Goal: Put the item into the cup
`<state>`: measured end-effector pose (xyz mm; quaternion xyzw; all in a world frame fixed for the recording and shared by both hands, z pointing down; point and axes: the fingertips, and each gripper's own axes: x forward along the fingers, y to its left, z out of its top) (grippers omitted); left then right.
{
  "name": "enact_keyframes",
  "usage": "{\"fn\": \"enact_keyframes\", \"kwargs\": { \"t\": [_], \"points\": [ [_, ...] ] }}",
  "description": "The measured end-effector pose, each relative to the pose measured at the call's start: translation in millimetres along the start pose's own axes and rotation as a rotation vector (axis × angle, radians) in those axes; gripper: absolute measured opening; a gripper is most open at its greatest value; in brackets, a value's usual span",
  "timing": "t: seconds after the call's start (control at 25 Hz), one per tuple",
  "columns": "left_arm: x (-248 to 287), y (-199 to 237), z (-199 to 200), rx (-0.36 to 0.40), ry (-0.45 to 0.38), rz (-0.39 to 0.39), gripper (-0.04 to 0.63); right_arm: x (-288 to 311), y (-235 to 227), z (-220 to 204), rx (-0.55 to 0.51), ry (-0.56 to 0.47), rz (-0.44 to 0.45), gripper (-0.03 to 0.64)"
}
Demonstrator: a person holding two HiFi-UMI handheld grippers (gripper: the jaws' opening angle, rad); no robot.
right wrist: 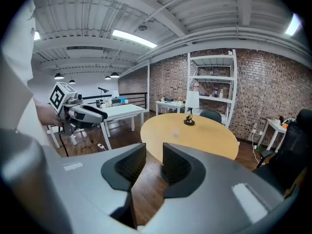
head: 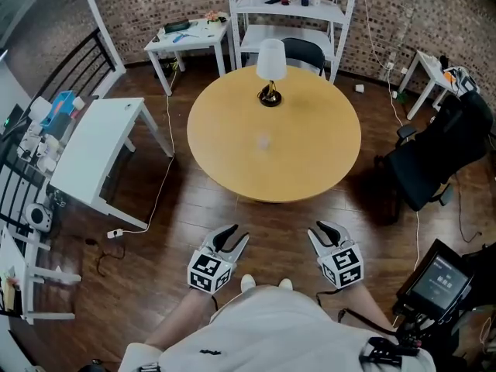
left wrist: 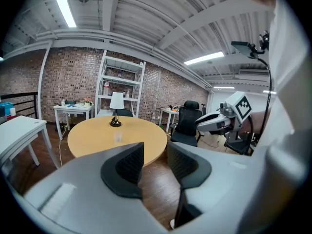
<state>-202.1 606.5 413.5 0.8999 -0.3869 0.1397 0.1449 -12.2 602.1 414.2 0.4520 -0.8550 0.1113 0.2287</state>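
Observation:
A small clear cup [head: 263,140] stands near the middle of the round yellow table [head: 310,161]; it also shows faintly as the cup [left wrist: 117,137] in the left gripper view and as the cup [right wrist: 174,133] in the right gripper view. I see no loose item beside it. My left gripper [head: 232,237] and right gripper [head: 320,233] hang over the wooden floor, short of the table's near edge, close to my body. The left gripper [left wrist: 155,155] is open with nothing between its dark pads. The right gripper [right wrist: 153,157] also stands open and empty.
A white-shaded lamp [head: 270,72] stands at the table's far edge. A white desk [head: 97,149] is to the left, a black office chair [head: 442,157] to the right, and a white shelf unit [head: 291,10] behind. A cable [head: 159,192] trails across the floor on the left.

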Motion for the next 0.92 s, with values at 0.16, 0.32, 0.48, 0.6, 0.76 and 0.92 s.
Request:
{"fn": "enact_keyframes", "kwargs": {
  "t": [0.16, 0.32, 0.48, 0.6, 0.76, 0.92],
  "points": [
    [5, -15, 2, -0.003, 0.007, -0.003, 0.13, -10, -9, -6, -0.01, 0.012, -0.004, 0.11],
    [10, -27, 2, 0.005, 0.023, -0.002, 0.13, -16, -18, -10, -0.003, 0.012, -0.004, 0.109],
    [10, -27, -1, 0.005, 0.031, 0.016, 0.13, -13, -19, -12, -0.01, 0.006, 0.011, 0.106],
    [14, -30, -2, 0.008, 0.033, 0.02, 0.13, -13, -23, -14, -0.015, 0.004, 0.013, 0.104],
    [14, -36, -1, 0.007, 0.032, 0.021, 0.13, -14, -26, -14, -0.015, 0.008, 0.018, 0.103],
    [13, -38, 1, 0.006, 0.033, 0.022, 0.13, -13, -27, -11, -0.027, 0.011, 0.023, 0.103]
  ]
}}
